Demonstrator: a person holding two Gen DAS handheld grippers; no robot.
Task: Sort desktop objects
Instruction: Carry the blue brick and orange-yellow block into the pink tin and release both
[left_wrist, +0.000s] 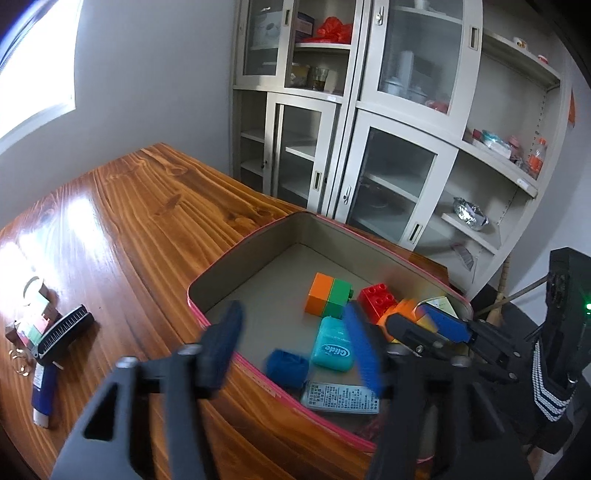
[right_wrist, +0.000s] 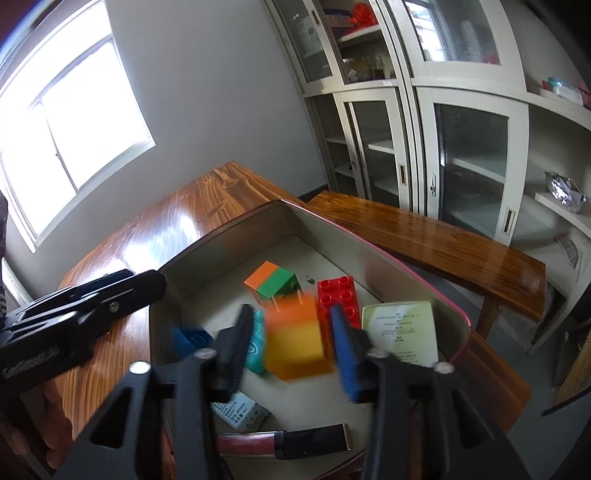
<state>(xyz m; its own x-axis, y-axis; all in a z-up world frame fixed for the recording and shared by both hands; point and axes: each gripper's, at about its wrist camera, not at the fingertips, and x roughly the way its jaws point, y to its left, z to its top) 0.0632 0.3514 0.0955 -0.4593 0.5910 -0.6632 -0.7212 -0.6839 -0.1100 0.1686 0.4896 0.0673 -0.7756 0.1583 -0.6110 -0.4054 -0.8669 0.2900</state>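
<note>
A pink-rimmed tin (left_wrist: 229, 258) (right_wrist: 221, 236) on the wooden table holds an orange-green block (left_wrist: 328, 297), a red brick (left_wrist: 376, 299), a teal floss box (left_wrist: 332, 345), a white labelled box (left_wrist: 341, 397), a lip gloss tube (right_wrist: 284, 441) and a leaflet (right_wrist: 400, 328). My left gripper (left_wrist: 293, 308) hangs over the tin's near side with its fingers wide apart. A blurred blue block (left_wrist: 287, 367) lies below them, free of the pads. My right gripper (right_wrist: 290, 310) stands open around a blurred orange-yellow block (right_wrist: 295, 338), with gaps on both sides.
On the table to the left lie a black comb (left_wrist: 64, 332), a blue tube (left_wrist: 43, 391) and some small items. A wooden bench (right_wrist: 424, 236) stands beyond the tin. Glass-door cabinets (left_wrist: 388, 177) line the back wall.
</note>
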